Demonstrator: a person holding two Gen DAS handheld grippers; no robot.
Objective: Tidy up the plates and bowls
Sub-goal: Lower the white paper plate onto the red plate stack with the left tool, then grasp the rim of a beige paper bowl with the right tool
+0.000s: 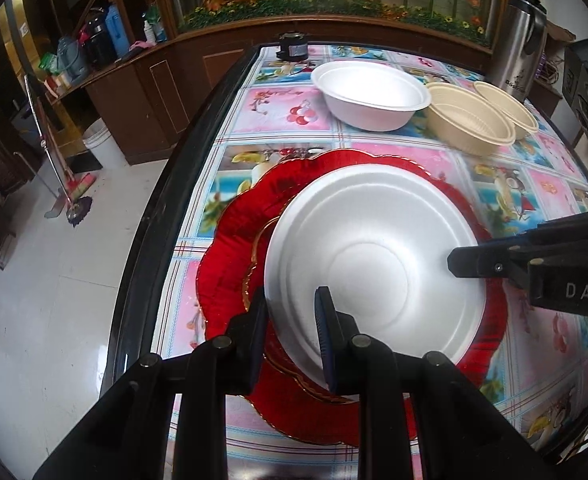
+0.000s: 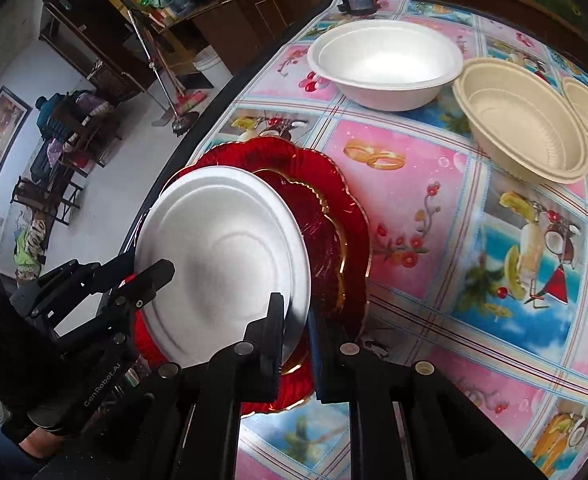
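Both tongs gripped the same white foam plate [image 1: 374,256], one on each side of its rim. The left tongs [image 1: 290,344] were clamped on the near-left edge, one pad above the rim and one below. The right tongs [image 2: 296,336] were pinched on the opposite edge, and from the left wrist view they reached in from the right [image 1: 470,266].

The plate was just over a red scalloped plate with gold trim [image 1: 230,240], which lay on the table [image 2: 454,208] near its left edge. Whether the white plate was already resting on the red one or was a little above it could not be told; in the right wrist view it sat tilted and off-centre, overhanging the red plate toward the table edge.

Farther back stood a white foam bowl [image 1: 370,94] and, to its right, two beige bowls [image 1: 470,120], the second [image 1: 506,108] just beside the first (possibly touching). None of the bowls was nested in another.

By my reading, the plates were nearly stacked: white on red, needing only to be centred and released. The bowls looked untouched, so grouping or nesting them remained, likely the beige pair together and the white one placed with them. That put the task somewhere short of halfway.
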